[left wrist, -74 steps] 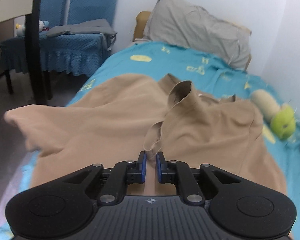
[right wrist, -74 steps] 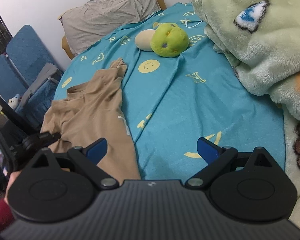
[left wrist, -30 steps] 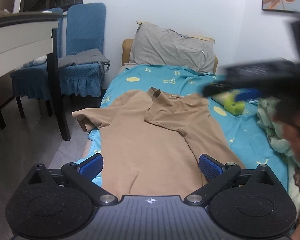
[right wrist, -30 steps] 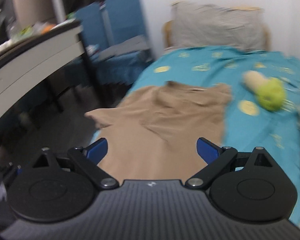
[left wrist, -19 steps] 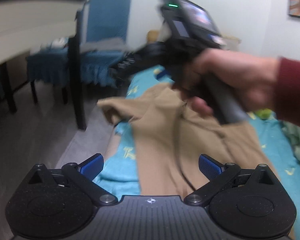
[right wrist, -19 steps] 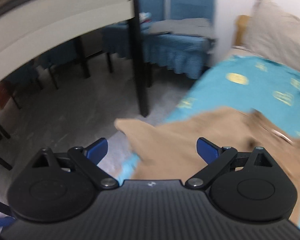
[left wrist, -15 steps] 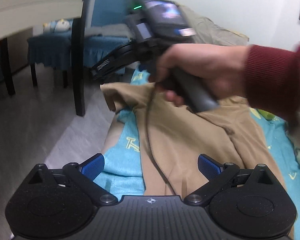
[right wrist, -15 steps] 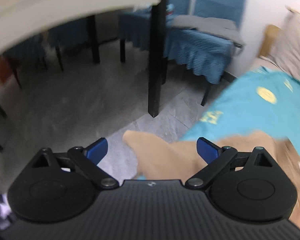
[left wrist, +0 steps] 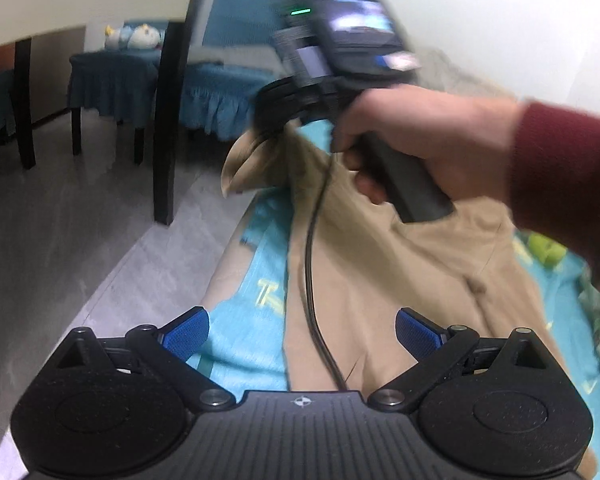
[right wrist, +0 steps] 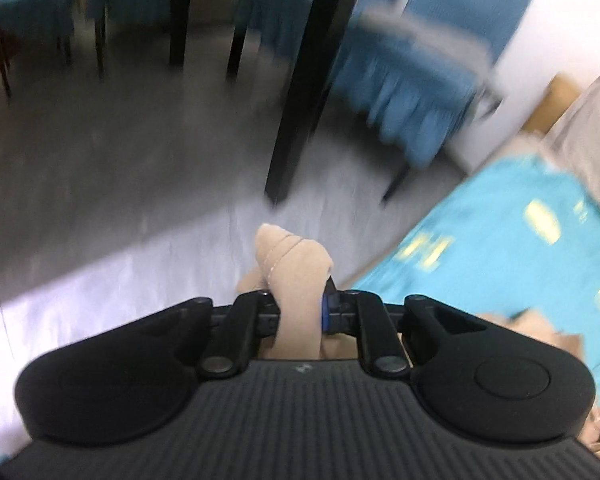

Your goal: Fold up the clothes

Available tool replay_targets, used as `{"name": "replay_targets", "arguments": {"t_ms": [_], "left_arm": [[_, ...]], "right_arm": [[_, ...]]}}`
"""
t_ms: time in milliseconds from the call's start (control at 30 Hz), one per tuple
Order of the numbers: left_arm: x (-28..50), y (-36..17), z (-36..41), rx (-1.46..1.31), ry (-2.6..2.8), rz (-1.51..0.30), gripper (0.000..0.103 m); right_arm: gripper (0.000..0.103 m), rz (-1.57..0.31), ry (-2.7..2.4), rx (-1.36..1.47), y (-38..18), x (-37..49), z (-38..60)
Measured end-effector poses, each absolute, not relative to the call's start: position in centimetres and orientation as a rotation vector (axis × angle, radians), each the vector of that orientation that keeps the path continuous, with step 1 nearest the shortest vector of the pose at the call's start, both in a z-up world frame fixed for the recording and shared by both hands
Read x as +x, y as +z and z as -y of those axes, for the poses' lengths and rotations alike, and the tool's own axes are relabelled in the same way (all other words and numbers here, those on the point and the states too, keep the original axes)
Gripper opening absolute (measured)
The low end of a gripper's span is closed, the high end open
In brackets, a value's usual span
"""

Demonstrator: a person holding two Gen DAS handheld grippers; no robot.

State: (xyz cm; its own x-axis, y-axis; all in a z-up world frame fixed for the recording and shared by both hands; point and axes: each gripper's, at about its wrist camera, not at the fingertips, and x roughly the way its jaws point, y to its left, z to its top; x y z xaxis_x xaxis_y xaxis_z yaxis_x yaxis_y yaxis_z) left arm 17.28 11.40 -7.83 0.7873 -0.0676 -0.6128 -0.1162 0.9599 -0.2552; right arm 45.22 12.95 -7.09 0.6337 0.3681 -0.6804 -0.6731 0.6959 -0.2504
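Right gripper (right wrist: 300, 312), lately wide open, now closing on apparently the shirt's sleeve (right wrist: 296, 280).

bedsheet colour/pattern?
Teal bedsheet with yellow printed motifs; clearest in the right wrist view.

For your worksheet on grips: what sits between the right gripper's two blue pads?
In the right wrist view, the right gripper is closing on a bunched sleeve of the tan shirt.

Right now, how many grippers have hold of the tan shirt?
1. The right gripper is closing on the tan shirt, sleeve end between its jaws, off the bed's edge. The left gripper hangs open above the hem.
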Motion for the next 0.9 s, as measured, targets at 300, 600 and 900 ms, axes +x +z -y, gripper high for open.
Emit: {"name": "replay_targets", "arguments": {"t_ms": [300, 600, 900], "left_arm": [[15.7, -6.2, -9.1, -0.333, -0.106, -0.577, 0.101], [14.9, -6.9, -5.4, -0.262, -0.183, -0.606, 0.101], [14.4, -7.0, -2.6, -0.168, -0.177, -0.598, 0.101]], "right_arm": [[0.014, -0.376, 0.222, 0.054, -0.3, 41.3, 6.8], [0.018, -0.688, -0.057, 0.625, -9.7, 39.0, 26.0], [0.090, -0.564, 0.086, 0.428, -6.6, 35.2, 26.0]]}}
